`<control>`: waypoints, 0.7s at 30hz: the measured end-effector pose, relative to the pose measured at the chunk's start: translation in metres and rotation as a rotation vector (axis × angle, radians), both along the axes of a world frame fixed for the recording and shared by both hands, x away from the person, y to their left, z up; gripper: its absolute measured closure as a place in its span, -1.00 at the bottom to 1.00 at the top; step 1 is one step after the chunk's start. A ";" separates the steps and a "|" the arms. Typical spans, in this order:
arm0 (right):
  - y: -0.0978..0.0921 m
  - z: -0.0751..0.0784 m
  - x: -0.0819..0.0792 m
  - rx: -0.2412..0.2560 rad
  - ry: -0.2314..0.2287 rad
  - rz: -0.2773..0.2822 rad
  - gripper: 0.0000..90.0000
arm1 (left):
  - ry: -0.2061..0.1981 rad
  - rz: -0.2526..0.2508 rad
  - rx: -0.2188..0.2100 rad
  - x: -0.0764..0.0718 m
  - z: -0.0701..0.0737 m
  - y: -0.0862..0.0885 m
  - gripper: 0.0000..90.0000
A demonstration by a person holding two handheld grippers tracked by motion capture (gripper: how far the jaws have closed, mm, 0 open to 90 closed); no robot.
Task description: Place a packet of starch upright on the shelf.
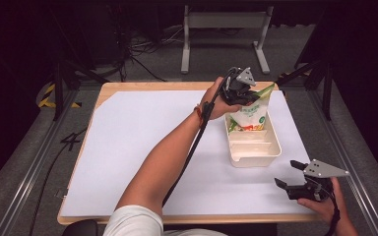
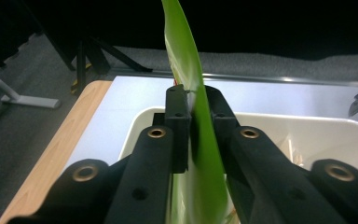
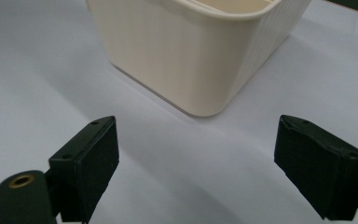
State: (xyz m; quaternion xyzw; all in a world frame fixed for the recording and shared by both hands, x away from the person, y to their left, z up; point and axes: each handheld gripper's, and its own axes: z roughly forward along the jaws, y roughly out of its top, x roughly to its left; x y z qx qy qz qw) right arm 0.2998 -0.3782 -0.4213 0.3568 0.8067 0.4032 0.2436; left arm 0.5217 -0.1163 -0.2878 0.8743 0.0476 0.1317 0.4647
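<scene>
High view, item one: a snack bag, green along its upper edge and white on its face with green lettering and a red-and-yellow picture lower down, standing upright in the far end of a cream bin. Its top corner is pinched by the left gripper, whose jaws are closed flat on the film; the grey three-cornered plate sits on top and the cable trails back along the forearm. Left gripper view, same hold: the green film of the snack bag runs up between the two black jaws and rises past their tips, with the white rim of the cream bin directly beyond. Item two: the cream bin itself, rectangular, with ribbed steps visible inside its near half, resting on a white sheet that covers most of the wooden desk. Item three: the right gripper, held low at the near right part of the desk, near the bin's near right corner but apart from it, jaws spread wide and holding nothing. Right gripper view: the right gripper faces a rounded corner of the cream bin, with bare white sheet between jaws and bin. Surroundings: dark grey floor, metal stand legs beyond the far desk edge.
</scene>
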 end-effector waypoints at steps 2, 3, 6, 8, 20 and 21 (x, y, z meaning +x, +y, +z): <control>0.001 0.000 0.000 -0.004 -0.001 0.003 -0.70 | 0.005 -0.001 -0.001 0.000 -0.001 0.002 0.79; 0.001 0.000 0.000 -0.005 -0.001 0.004 -0.70 | 0.012 -0.003 -0.003 0.000 -0.002 0.002 0.79; 0.001 0.000 0.000 -0.004 -0.001 0.005 -0.70 | 0.010 -0.001 -0.006 0.000 -0.004 0.004 0.80; 0.001 0.000 0.000 -0.006 -0.001 0.003 -0.70 | 0.009 0.004 -0.002 0.000 -0.005 0.005 0.78; 0.002 -0.001 0.000 -0.009 0.002 0.006 -0.70 | 0.007 0.013 0.002 -0.002 -0.007 0.009 0.74; 0.002 -0.001 0.000 -0.009 0.002 0.007 -0.70 | 0.005 0.015 0.005 -0.002 -0.007 0.009 0.72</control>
